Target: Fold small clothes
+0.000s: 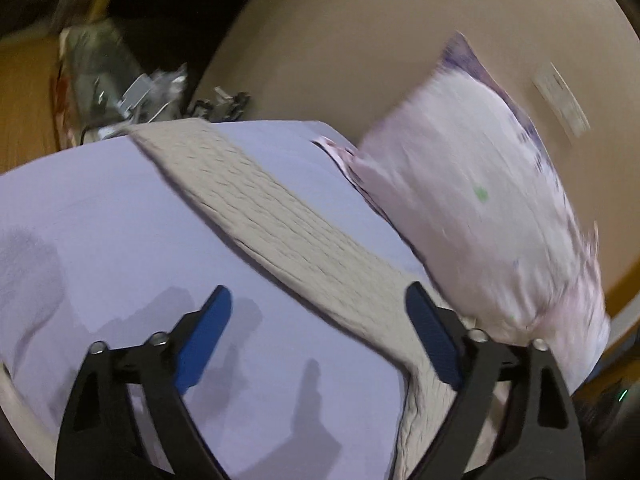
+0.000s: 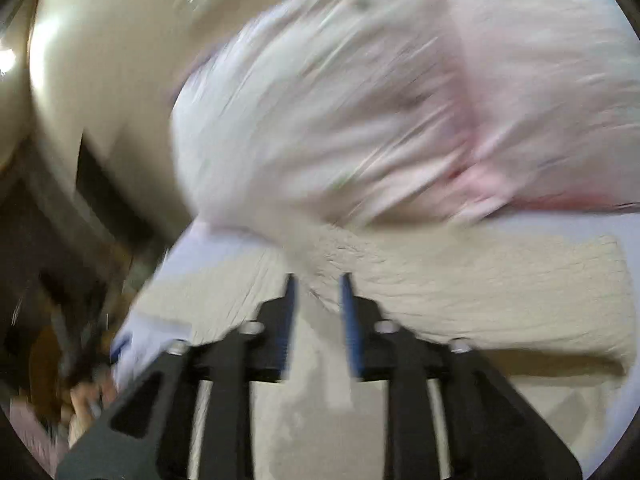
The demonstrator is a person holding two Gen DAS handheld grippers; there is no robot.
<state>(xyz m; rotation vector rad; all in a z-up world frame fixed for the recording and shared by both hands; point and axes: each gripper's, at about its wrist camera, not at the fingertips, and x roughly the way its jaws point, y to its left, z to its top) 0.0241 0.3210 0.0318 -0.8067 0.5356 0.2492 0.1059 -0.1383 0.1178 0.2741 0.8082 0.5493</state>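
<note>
- Left wrist view: the left gripper (image 1: 318,334) is spread wide and holds nothing, hovering over the lavender cloth (image 1: 120,208).
- The right gripper (image 2: 318,292) is nearly closed; blur hides whether it grips the pale pink garment (image 2: 360,100).
- That garment (image 1: 480,216) hangs lifted, long axis running from upper left to lower right.
- Beneath it the beige ribbed garment (image 1: 260,208) lies as a diagonal band across the lavender cloth.

A home room: a round beige bench (image 1: 360,40) carries laundry, a lavender cloth (image 1: 120,208) and a knit garment (image 1: 260,208), with household clutter (image 1: 152,96) beyond the bench's edge.
</note>
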